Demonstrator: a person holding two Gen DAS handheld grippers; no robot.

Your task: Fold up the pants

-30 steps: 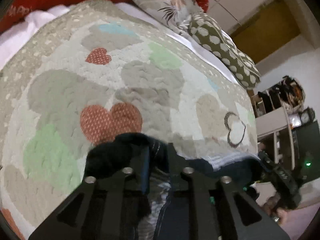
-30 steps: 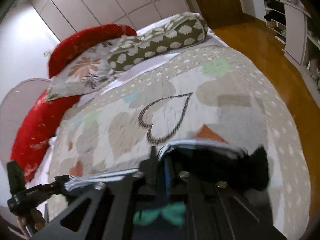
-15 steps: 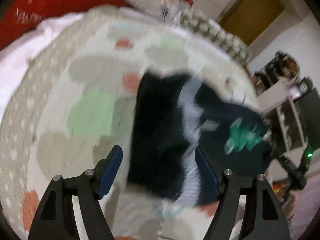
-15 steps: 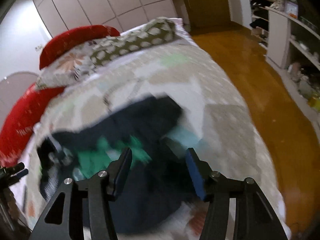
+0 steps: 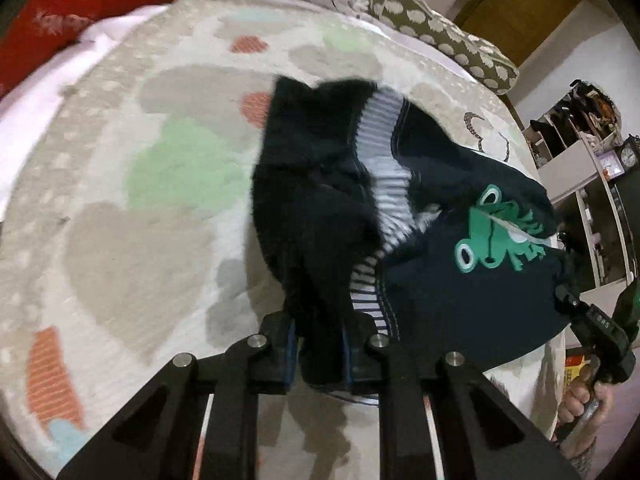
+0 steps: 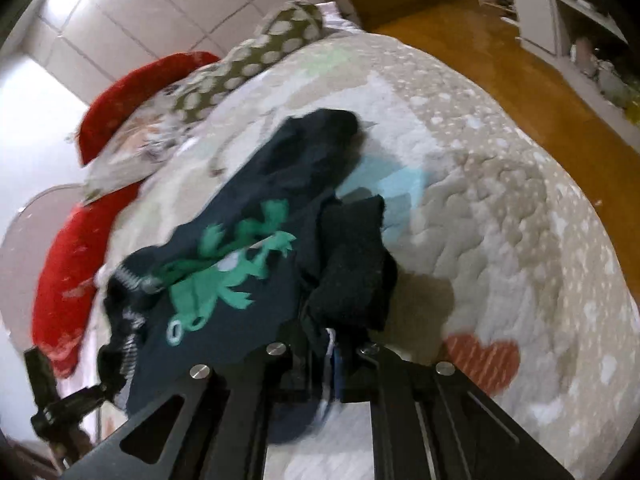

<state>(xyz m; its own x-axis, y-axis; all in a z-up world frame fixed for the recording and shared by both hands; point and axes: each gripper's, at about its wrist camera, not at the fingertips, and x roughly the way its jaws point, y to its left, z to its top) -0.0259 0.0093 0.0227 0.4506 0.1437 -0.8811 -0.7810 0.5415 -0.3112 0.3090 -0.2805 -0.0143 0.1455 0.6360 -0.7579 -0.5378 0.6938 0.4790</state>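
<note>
Each fisheye camera sits just behind its own black two-finger gripper, looking forward along the fingers and down, close to a pale quilted bedspread with heart patches (image 5: 120,216). The left view faces the bedhead and a room corner; the right view faces the bedhead and floor. Both share crumpled dark navy frog-print pants (image 5: 440,280) (image 6: 224,300) — and the polka-dot olive pillow (image 5: 444,40) (image 6: 276,40).

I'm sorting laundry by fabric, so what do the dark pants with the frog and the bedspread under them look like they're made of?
The pants look like soft navy knit, probably cotton jersey: matte, limp, with a ribbed striped waistband and a flat green frog print. The bedspread looks like quilted cotton, with puffy stitched ridges.
</note>
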